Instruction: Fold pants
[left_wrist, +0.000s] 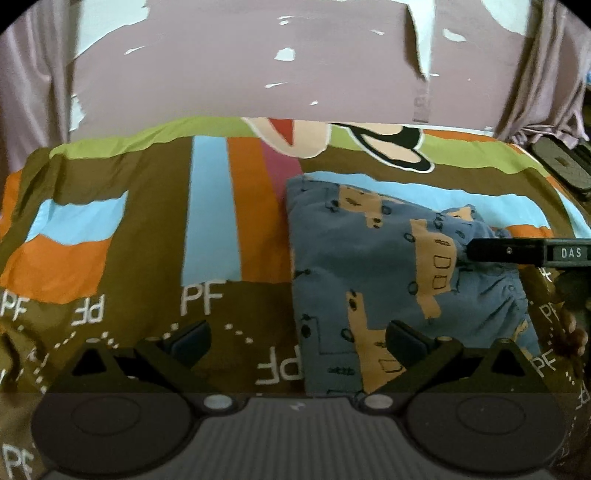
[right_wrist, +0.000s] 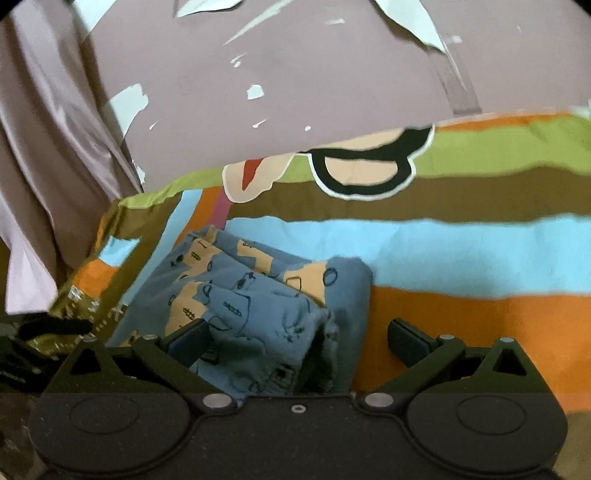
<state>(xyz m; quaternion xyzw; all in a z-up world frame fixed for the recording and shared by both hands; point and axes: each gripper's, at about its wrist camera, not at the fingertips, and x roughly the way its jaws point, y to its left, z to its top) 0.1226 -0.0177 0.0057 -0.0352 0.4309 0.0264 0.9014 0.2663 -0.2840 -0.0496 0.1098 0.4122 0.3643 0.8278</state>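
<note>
Bed (left_wrist: 147, 229) covered by a patterned bedsheet (left_wrist: 243, 206): olive-brown ground with light blue, orange, pink and lime-green bands, white "PF" lettering and dotted lines near the front edge, and a cartoon figure at the far side. Sheet slightly rumpled along the far-left edge. Lying directly on it: folded pants (left_wrist: 369, 266), blue with tan patches and black line drawings, right of the vertical stripes. The right wrist view shows stacked layers, gathered waistband nearest.

Left gripper (left_wrist: 297, 341) and right gripper (right_wrist: 297, 338) are both spread wide, the 2 pointing forward, low.
</note>
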